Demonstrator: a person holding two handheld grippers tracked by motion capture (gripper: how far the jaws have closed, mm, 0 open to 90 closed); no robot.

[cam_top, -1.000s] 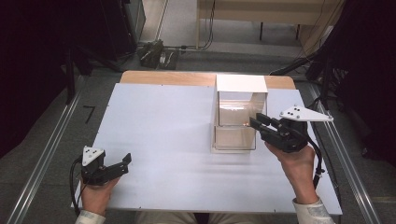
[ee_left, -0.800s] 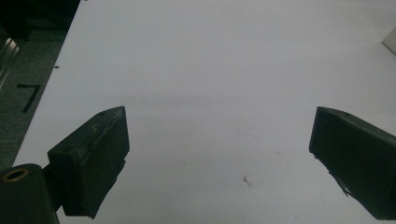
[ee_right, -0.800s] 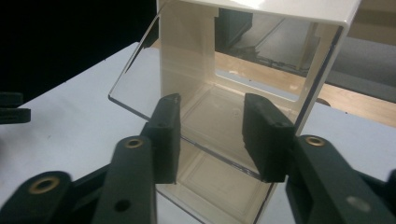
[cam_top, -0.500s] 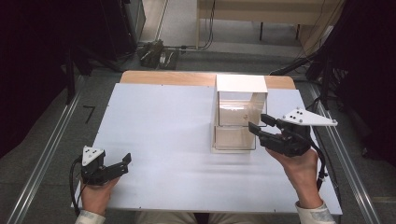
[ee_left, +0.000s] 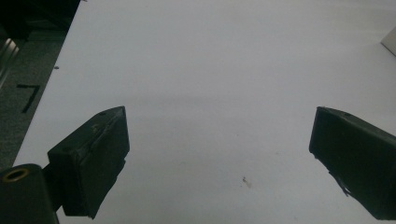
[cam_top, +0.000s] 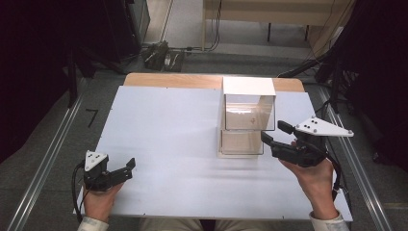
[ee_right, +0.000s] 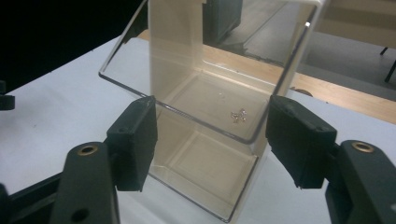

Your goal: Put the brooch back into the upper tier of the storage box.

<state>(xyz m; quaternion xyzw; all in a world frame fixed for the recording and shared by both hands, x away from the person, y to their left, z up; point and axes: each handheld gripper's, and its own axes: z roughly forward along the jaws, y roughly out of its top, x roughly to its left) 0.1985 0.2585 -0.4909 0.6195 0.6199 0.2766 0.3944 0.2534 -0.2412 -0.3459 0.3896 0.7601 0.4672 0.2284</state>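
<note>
My right gripper sits just beside the clear plastic box on the white table, and my jaws are wide apart with nothing in them. My left gripper rests near the table's front corner, jaws wide too, holding nothing. I see a black "7" mark on the floor. The box has no words I can read.

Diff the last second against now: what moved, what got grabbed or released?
The right gripper drew back from the clear box toward the table's right edge, jaws open, holding nothing. Nothing was grabbed or released. The left gripper, also open, and the box stayed put.
</note>
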